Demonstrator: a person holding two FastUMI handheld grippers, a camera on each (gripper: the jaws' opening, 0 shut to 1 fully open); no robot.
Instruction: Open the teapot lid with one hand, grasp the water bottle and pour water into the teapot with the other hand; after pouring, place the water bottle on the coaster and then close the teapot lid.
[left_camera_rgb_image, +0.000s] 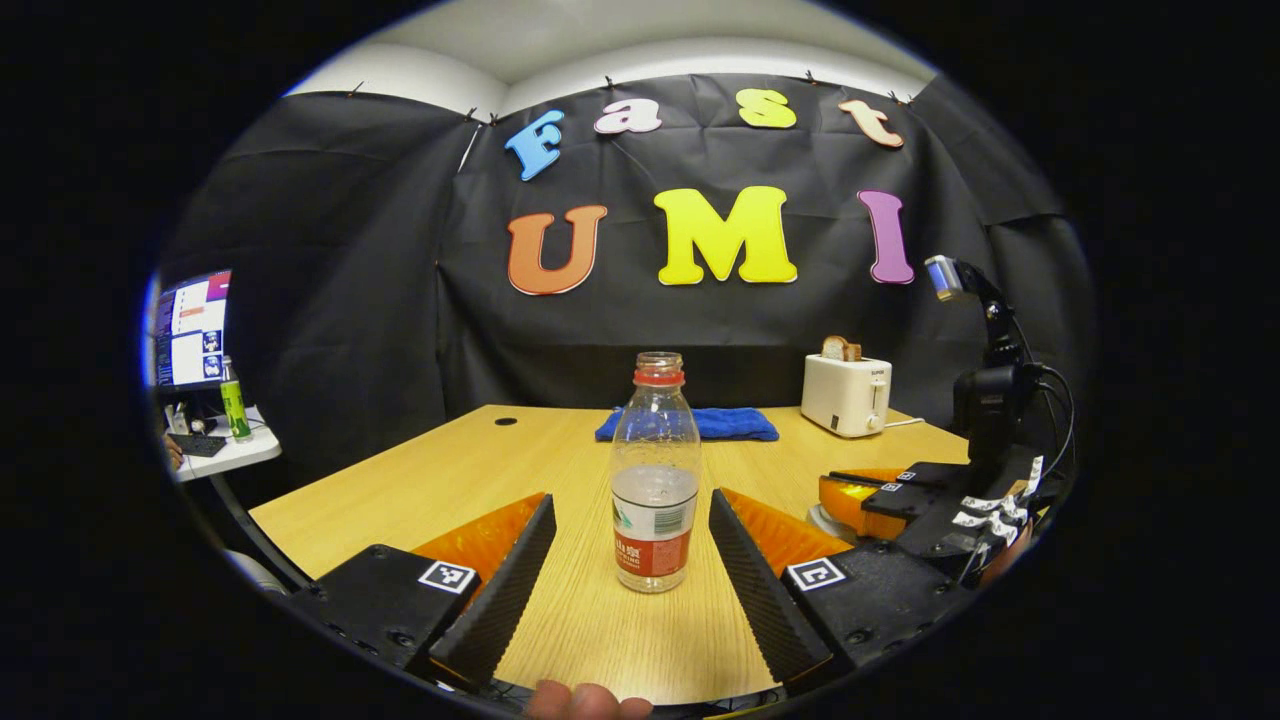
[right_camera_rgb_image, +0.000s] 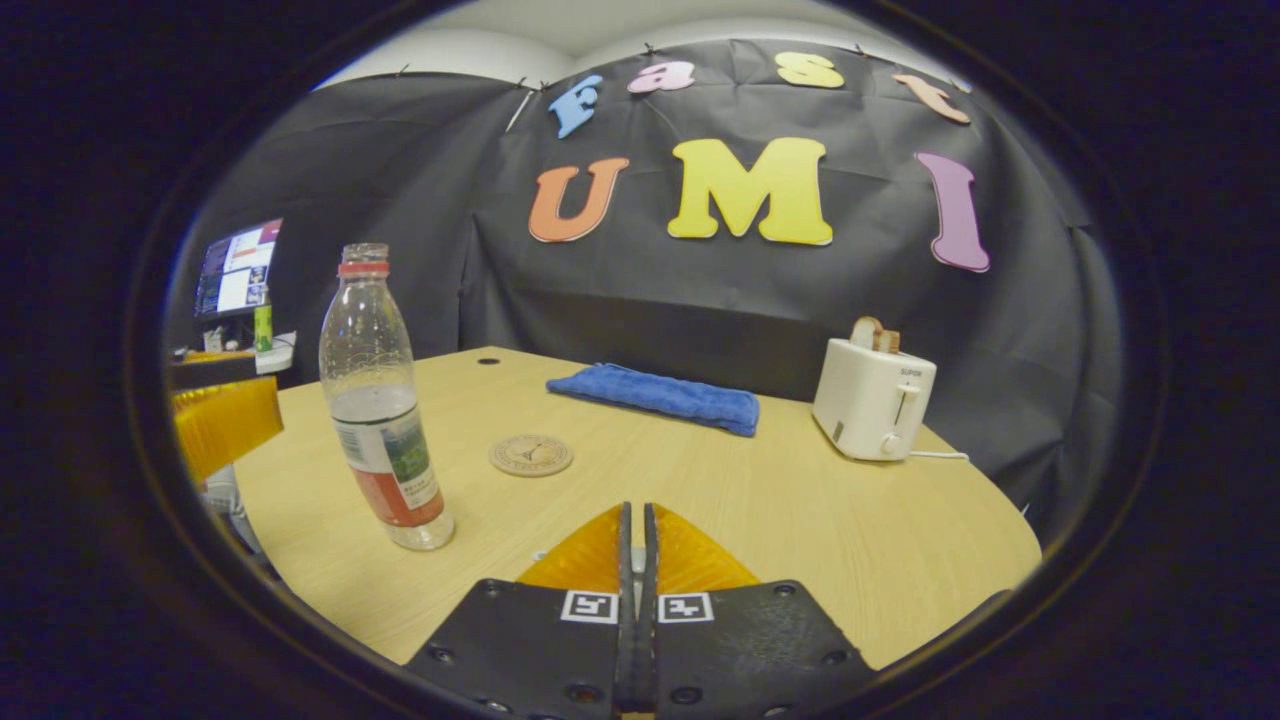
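Note:
A clear, uncapped water bottle (left_camera_rgb_image: 655, 470) with a red neck ring and some water in it stands upright on the wooden table (left_camera_rgb_image: 470, 470). My left gripper (left_camera_rgb_image: 630, 500) is open, its tips on either side of the bottle's lower half and apart from it. In the right gripper view the bottle (right_camera_rgb_image: 385, 400) stands at the left, and a round coaster (right_camera_rgb_image: 531, 455) lies to its right. My right gripper (right_camera_rgb_image: 637, 545) is shut, fingers nearly together low over the table; what lies under them is hidden. In the left gripper view the right gripper (left_camera_rgb_image: 850, 500) sits at the right over a pale rounded thing.
A blue towel (right_camera_rgb_image: 655, 397) lies at the back of the table, and a white toaster (right_camera_rgb_image: 873, 400) with bread in it stands at the back right. A black camera stand (left_camera_rgb_image: 990, 400) rises at the right edge. A side desk with a monitor (left_camera_rgb_image: 190, 328) is off to the left.

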